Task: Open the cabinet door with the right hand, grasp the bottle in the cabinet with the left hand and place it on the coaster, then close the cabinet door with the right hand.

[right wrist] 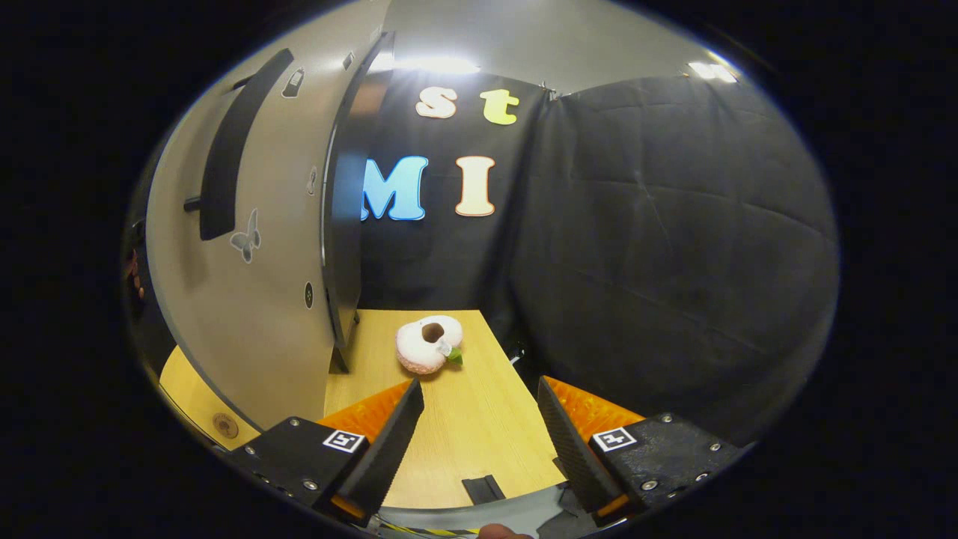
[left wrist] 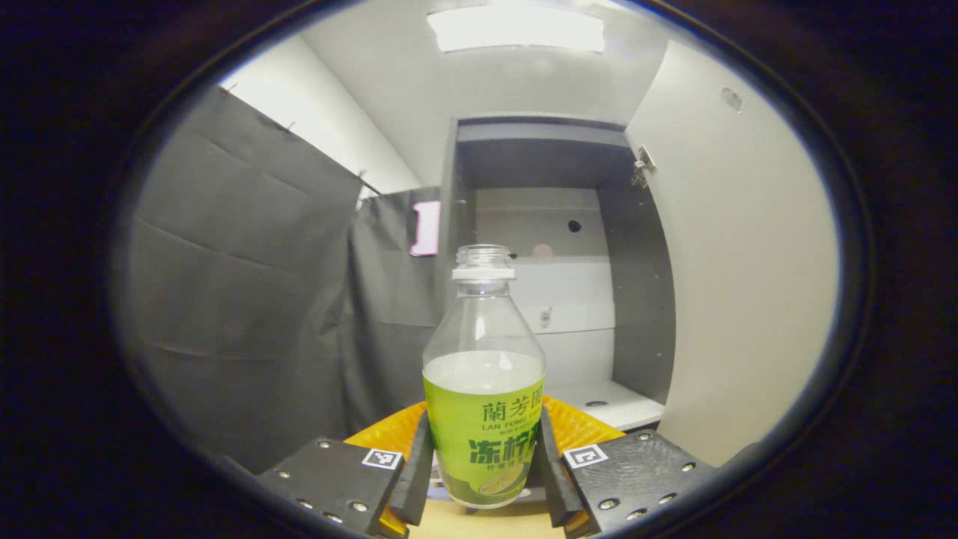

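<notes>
The cabinet [left wrist: 554, 247] stands open ahead in the left gripper view, its dark inner walls framing a pale back panel with a few small holes, and a white shelf floor low at the right. Its door [left wrist: 741, 262] is swung wide on the right of that view, a hinge showing near its top inner corner. In the right gripper view the same door [right wrist: 247, 299] rises close on the left, its outer face turned to the camera, with a long dark handle [right wrist: 236, 142] set high on it and a small butterfly sticker [right wrist: 247, 238] below the handle. Beyond the door's edge lies the wooden table [right wrist: 479, 419], backed by black cloth. On the table, near the door's lower corner but apart from it, sits a pink doughnut-shaped toy [right wrist: 429, 343] with a dark centre and a bit of green at its side. The left gripper [left wrist: 484, 468] has its two fingers pressed against either side of the bottle [left wrist: 484, 389], which stands upright between them in front of the cabinet opening, uncapped, about half full of cloudy liquid, with a green label. The right gripper [right wrist: 479, 430] is spread wide and holds nothing, with bare table between its fingers.
</notes>
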`<state>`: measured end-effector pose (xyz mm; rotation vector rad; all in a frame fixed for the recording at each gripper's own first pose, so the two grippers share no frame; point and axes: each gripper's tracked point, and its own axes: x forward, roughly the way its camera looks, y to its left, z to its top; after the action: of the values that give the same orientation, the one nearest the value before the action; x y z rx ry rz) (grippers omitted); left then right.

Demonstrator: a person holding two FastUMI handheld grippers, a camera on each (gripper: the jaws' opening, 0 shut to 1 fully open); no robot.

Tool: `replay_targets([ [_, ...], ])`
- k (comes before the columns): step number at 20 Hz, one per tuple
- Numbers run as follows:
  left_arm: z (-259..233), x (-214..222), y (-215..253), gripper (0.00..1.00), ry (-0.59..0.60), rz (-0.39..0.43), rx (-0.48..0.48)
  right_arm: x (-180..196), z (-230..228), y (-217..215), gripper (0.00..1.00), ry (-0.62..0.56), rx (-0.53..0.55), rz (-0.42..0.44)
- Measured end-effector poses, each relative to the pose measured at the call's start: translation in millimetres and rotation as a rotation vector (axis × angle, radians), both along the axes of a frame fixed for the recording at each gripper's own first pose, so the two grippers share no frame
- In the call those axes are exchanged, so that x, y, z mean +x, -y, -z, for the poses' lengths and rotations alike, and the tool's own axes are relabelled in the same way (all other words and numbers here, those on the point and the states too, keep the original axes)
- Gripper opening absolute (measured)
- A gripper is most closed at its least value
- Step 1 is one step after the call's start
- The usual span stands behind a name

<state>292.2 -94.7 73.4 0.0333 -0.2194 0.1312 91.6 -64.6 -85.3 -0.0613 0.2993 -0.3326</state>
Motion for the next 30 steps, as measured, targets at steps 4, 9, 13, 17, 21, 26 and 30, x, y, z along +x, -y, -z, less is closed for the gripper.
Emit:
replay_targets([
  [4,6,14,-10,0.67,0.037,-0.154,0.025,-3,27,29,0.95,0.018,0.06,-0.029],
  [9,29,63,-30,0.63,-0.06,-0.245,0.043,-18,96,21,0.95,-0.102,-0.006,-0.121],
  [13,35,119,-54,0.63,-0.098,-0.295,0.0,-27,152,-2,0.96,-0.2,-0.035,-0.217],
  [17,44,143,-72,0.63,-0.121,-0.301,-0.006,-53,182,-11,0.96,-0.282,-0.058,-0.25],
  [21,45,185,-114,0.64,-0.141,-0.271,-0.065,-57,171,-15,0.96,-0.277,-0.077,-0.249],
  [26,61,172,-98,0.77,-0.13,-0.259,-0.071,-54,171,-41,0.96,-0.275,-0.098,-0.298],
  [30,30,164,-96,0.82,-0.096,-0.253,-0.017,-53,175,-55,0.96,-0.281,-0.094,-0.333],
])
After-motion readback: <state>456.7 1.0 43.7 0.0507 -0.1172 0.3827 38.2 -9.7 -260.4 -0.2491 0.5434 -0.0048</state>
